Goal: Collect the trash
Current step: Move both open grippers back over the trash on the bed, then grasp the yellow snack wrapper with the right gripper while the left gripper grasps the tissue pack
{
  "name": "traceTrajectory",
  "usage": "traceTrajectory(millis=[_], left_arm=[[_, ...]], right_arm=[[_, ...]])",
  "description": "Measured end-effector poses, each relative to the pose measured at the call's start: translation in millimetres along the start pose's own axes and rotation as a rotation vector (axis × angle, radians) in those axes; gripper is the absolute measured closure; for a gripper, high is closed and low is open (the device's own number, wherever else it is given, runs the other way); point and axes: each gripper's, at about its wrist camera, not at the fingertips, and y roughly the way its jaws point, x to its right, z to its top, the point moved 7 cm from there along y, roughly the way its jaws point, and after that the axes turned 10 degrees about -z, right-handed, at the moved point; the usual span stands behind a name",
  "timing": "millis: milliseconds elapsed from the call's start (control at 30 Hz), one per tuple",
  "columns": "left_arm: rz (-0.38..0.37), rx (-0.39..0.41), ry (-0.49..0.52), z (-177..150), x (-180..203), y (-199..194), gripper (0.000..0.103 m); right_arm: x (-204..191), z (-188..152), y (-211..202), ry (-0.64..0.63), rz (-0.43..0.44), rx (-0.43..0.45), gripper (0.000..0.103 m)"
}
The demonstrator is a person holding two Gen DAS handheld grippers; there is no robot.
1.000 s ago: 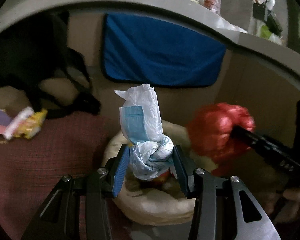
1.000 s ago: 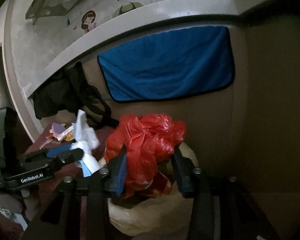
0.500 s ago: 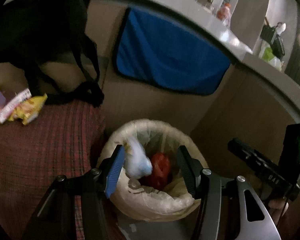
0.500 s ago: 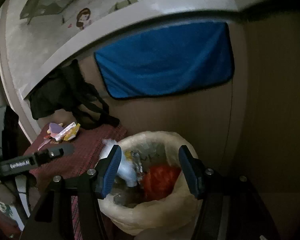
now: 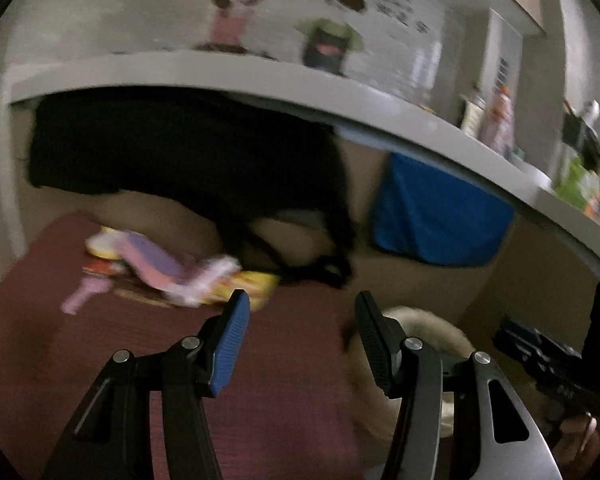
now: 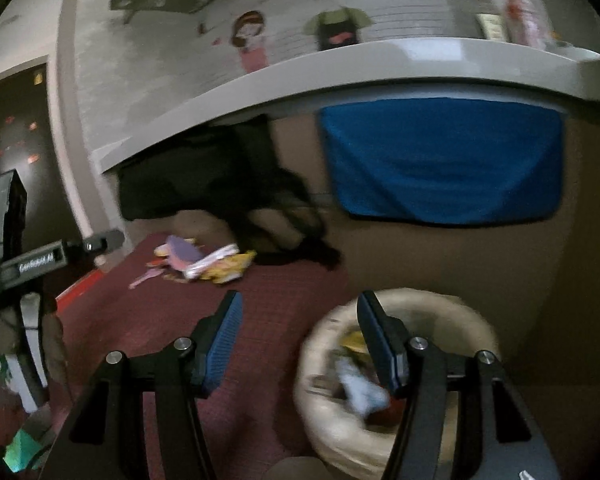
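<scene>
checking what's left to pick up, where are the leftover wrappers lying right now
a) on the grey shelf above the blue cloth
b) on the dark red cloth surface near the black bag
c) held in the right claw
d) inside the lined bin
b: the purple, white and yellow wrappers lie on the dark red cloth surface, close to the black bag, apart from the lined bin, and the right claw holds nothing.

1. The place looked like a lived-in home.
2. Cartoon wall stickers of two children (image 6: 292,32) decorated the pale wall above a long grey shelf (image 6: 380,68).
3. A blue cloth (image 6: 440,160) and a black strapped bag (image 6: 220,184) hung under the shelf.
4. Colourful snack wrappers (image 6: 204,260) lay on a dark red woven surface (image 6: 280,312), beside a round bin lined with a cream plastic bag (image 6: 472,320).
</scene>
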Motion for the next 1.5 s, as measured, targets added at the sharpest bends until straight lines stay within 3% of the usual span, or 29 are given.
traceTrajectory(millis=[133,300,467,633,867,900,967,1033,1100,1233,1400,1500], left_arm=[[0.075,0.040,-0.042,6.8,-52.2,-19.2,0.047],[0.156,0.041,-0.068,-0.7,-108.6,-14.7,0.048],[0.126,0.012,-0.090,-16.6,-149.6,11.9,0.047],[0.087,-0.046,-0.016,-31.3,-162.1,48.3,0.047],[0.084,-0.095,0.010,-39.2,-180.0,69.2,0.047],[0.086,-0.101,0.012,-38.8,-180.6,71.2,0.047],[0.092,-0.118,0.026,-38.2,-180.8,81.4,0.046],[0.090,-0.144,0.041,-38.6,-178.0,93.9,0.046],[0.082,-0.160,0.051,-39.2,-171.8,105.3,0.046],[0.068,-0.197,0.074,-40.7,-158.4,126.8,0.046],[0.026,-0.220,-0.022,-39.4,-152.8,151.0,0.046],[0.044,-0.240,0.004,-37.9,-146.0,165.5,0.046]], right_arm=[[-39.0,-1.1,24.6,-0.021,0.061,-0.018,0.046],[-87.8,-9.3,71.4,-0.047,0.131,-0.054,0.046],[-120.3,-15.1,125.4,-0.035,0.160,-0.118,0.046],[-137.3,-11.7,188.3,0.046,0.147,-0.177,0.046],[-131.7,-9.0,268.0,0.177,0.075,-0.281,0.046],[-130.8,-10.2,274.4,0.182,0.072,-0.294,0.048],[-130.5,-14.4,284.0,0.178,0.088,-0.326,0.061],[-130.2,-19.0,281.9,0.168,0.121,-0.338,0.080],[-126.2,-17.6,267.8,0.168,0.165,-0.302,0.090],[-108.1,-24.6,226.8,0.123,0.154,-0.247,0.091],[-74.7,-50.2,171.7,0.193,0.145,-0.245,0.091],[-63.6,-66.2,141.5,0.183,0.133,-0.237,0.091]])
